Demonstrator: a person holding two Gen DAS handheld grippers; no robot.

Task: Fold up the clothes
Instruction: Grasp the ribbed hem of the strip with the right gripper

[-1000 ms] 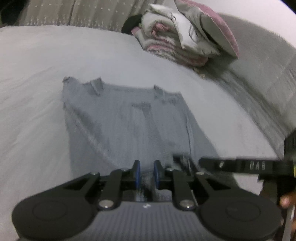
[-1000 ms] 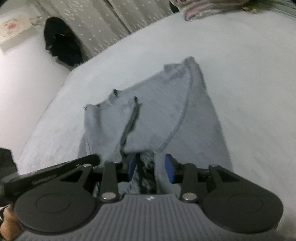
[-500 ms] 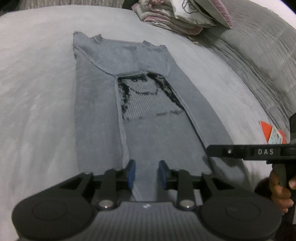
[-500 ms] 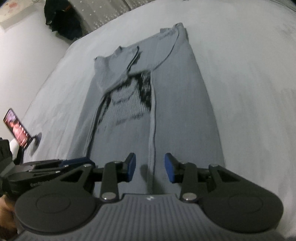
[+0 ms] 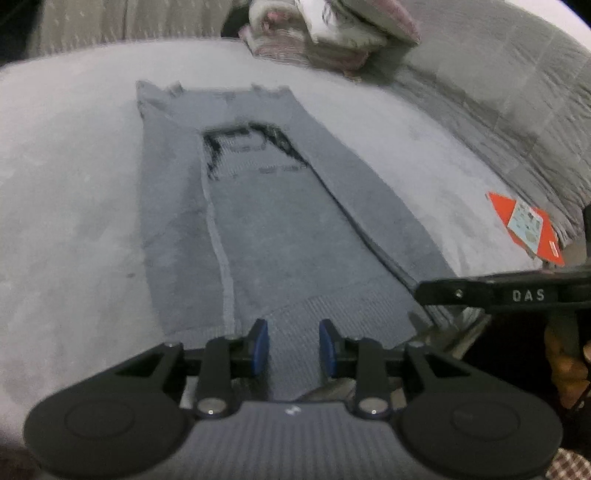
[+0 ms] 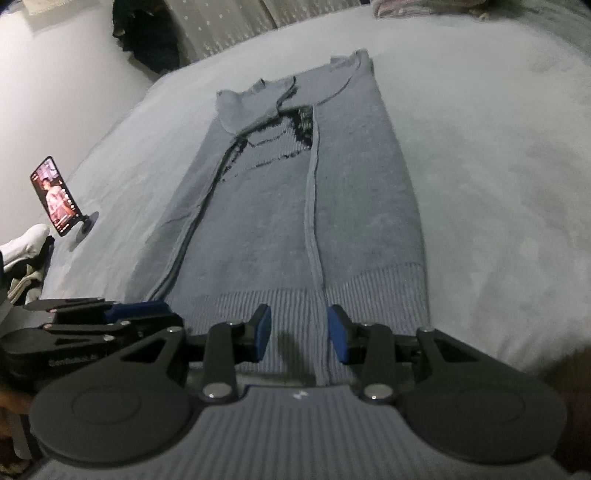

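A grey sweater lies flat on the bed, its dark motif half hidden by folded-in sides, while left gripper, just opened, and right gripper hover released, clear of its ribbed hem.

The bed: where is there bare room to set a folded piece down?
Bare sheet lies both sides of the grey sweater, widest on its right. On its left the phone on its stand narrows the room. The far corner is crowded with piled bedding; a red packet sits at one edge.
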